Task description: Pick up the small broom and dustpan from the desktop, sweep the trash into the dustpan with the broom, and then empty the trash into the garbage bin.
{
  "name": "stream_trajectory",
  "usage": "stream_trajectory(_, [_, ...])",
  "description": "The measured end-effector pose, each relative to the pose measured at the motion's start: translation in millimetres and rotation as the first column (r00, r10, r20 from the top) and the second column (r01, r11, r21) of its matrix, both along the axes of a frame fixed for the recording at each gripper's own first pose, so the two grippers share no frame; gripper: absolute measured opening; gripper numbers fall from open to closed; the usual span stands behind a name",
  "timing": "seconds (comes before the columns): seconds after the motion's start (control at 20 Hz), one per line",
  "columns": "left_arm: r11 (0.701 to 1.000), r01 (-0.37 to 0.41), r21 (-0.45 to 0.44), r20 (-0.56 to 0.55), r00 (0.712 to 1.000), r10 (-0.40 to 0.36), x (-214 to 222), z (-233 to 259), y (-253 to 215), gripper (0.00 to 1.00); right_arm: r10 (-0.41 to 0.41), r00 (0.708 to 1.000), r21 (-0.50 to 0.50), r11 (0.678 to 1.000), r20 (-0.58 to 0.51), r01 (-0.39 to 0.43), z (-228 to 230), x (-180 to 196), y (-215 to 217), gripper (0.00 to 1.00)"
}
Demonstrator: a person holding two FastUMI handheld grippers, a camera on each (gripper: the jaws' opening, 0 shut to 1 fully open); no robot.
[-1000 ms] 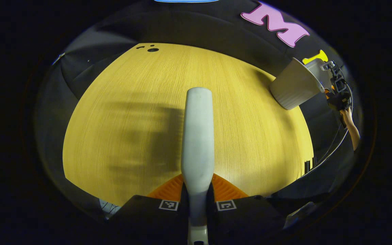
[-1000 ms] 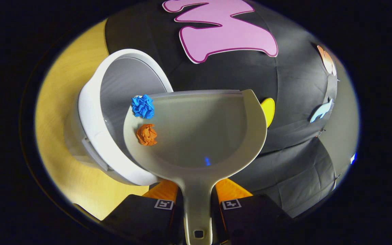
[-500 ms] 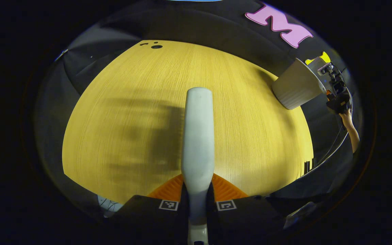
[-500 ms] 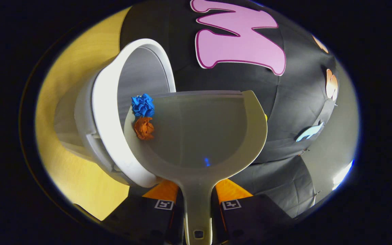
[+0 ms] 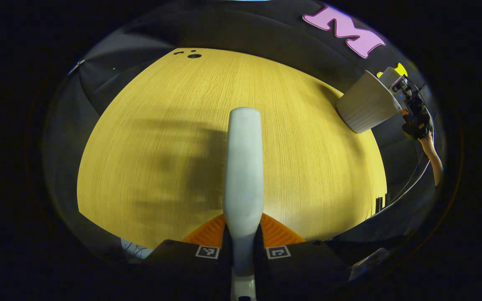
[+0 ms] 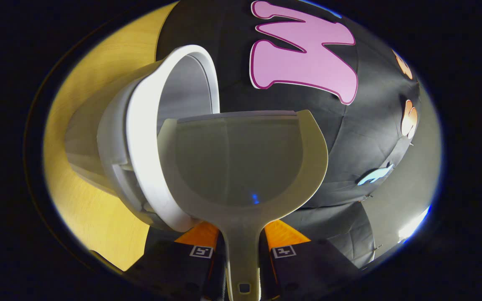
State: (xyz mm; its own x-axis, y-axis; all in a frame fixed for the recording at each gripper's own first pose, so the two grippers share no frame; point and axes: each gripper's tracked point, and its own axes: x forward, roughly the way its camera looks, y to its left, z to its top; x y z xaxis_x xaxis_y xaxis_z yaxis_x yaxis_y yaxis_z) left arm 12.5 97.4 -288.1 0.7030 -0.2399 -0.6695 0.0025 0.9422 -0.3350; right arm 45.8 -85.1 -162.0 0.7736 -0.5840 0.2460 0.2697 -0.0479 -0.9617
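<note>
In the right gripper view, my right gripper [image 6: 242, 244] is shut on the handle of the pale dustpan [image 6: 241, 163], which is tilted against the rim of the white garbage bin [image 6: 140, 142]. The pan's inside is bare. In the left gripper view, my left gripper [image 5: 243, 242] is shut on the pale handle of the small broom [image 5: 244, 167], held over the wooden desktop [image 5: 161, 146]. Far to the right in that view stands the bin [image 5: 364, 108] with the right gripper [image 5: 410, 106] and a hand at its rim.
The bin stands near the desktop's far right edge, close to the black cloth wall [image 6: 375, 138]. A few small dark holes [image 5: 193, 55] mark the desktop's far side. Broad shadows lie on the wood left of the broom.
The blue and orange paper balls slid along the dustpan's left edge and are gone from the pan. The right gripper tilted further toward the bin. The left gripper barely moved.
</note>
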Motion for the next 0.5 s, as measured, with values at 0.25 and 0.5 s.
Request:
stream_trajectory(0.25, [0.999, -0.009, 0.035, 0.015, 1.0, 0.008, 2.4, 5.3, 1.0, 0.26, 0.043, 0.999, 0.126, 0.991, 0.019, -0.045, -2.0, 0.9, 2.7, 0.34])
stream_trajectory(0.5, [0.999, -0.013, 0.038, 0.02, 1.0, 0.012, 2.2, 10.3, 3.1, 0.26, 0.079, 0.996, 0.297, 0.951, 0.048, -0.09, 1.4, -1.9, 12.0, 0.36])
